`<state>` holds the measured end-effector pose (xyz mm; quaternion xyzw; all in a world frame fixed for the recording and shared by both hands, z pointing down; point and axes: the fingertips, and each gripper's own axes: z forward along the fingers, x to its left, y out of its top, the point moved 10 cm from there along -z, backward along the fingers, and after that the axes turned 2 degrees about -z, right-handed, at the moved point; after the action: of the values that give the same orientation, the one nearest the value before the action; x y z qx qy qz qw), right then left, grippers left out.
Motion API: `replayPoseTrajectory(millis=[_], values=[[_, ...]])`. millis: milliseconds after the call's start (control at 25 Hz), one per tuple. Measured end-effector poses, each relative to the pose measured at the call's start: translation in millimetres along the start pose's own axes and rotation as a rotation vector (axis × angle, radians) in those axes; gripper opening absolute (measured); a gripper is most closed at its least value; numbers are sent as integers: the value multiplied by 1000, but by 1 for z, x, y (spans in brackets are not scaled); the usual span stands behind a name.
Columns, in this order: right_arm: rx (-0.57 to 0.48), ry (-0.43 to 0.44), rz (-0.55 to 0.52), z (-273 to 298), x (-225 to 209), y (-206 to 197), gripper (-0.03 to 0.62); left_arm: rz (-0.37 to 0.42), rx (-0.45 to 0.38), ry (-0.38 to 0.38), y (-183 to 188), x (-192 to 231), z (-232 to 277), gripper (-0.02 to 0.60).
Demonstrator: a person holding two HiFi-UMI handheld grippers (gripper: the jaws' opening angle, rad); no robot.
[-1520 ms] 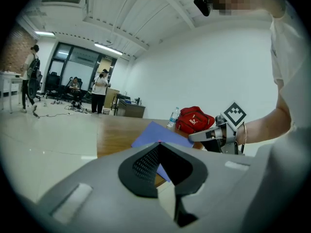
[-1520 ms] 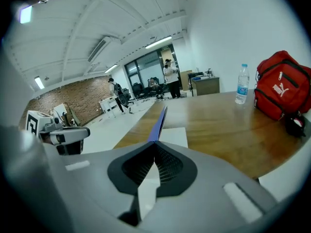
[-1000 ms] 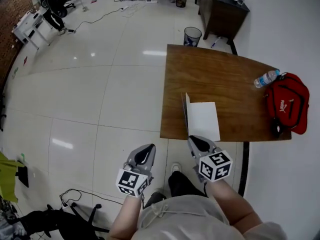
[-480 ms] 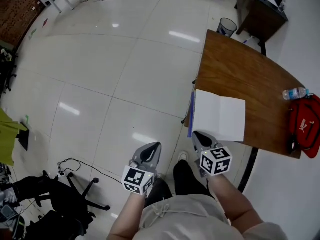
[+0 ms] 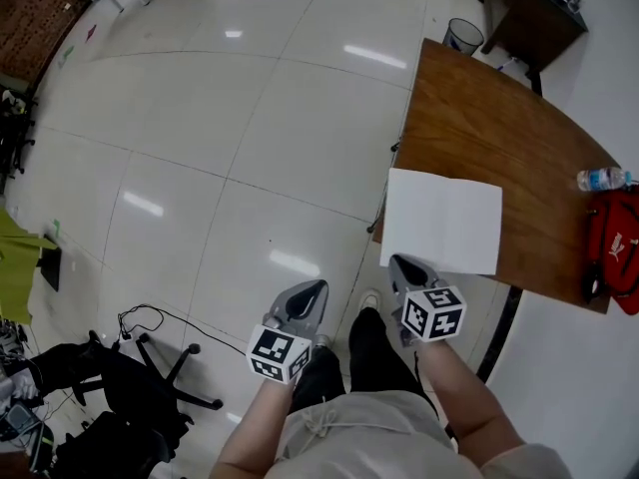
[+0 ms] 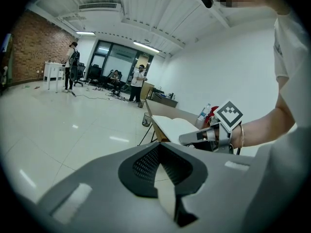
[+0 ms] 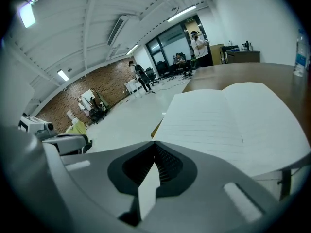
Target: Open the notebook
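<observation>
Item: large open room, pale glossy tiled floor (image 5: 200,148) with ceiling-light reflections; brick wall and white desks far off at 10 o'clock, a dark desk (image 5: 529,23) at 12 o'clock past the table, a black office chair (image 5: 140,387) with a loose cable at 8 o'clock. People stand in the distance in both gripper views. Item: brown wooden table (image 5: 479,118), at 1 o'clock from the person, its top mostly bare. Item: notebook (image 5: 442,220), on the table's near left corner and reaching its edges, possibly a little over them. Change noted: one second ago its cover stood upright along the left edge, and half a second ago a blue edge still showed there. It now lies flat, two white ruled pages spread with the fold between them. By that, the opening reads as done, with nothing left but to draw the hands away. Item: red bag (image 5: 619,252), at the table's 3 o'clock edge, partly out of frame. Item: right gripper (image 5: 402,263), just short of the notebook's near edge at its 6 o'clock, not touching the pages. Its jaws are clenched tip to tip on nothing, as its own view shows. Item: left gripper (image 5: 313,291), off the table over the floor, well left of the notebook, jaws likewise pressed together and empty. Item: mesh wastebasket (image 5: 463,36), on the floor beyond the table's far corner at 12 o'clock. Item: clear water bottle (image 5: 602,179), lying on the table just above the bag at 2 o'clock.
</observation>
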<state>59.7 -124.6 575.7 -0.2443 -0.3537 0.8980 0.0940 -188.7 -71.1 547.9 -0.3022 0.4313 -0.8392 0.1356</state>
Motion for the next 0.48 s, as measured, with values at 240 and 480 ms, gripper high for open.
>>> replayPoseTrajectory(millis=[240,480], values=[[-151,-22,54,-56,7,24,8,84,-52,-51,31,-18,2,5],[-325,-92,29,-129,20,47,8,176,-166,-128,82,-48,-6,5]])
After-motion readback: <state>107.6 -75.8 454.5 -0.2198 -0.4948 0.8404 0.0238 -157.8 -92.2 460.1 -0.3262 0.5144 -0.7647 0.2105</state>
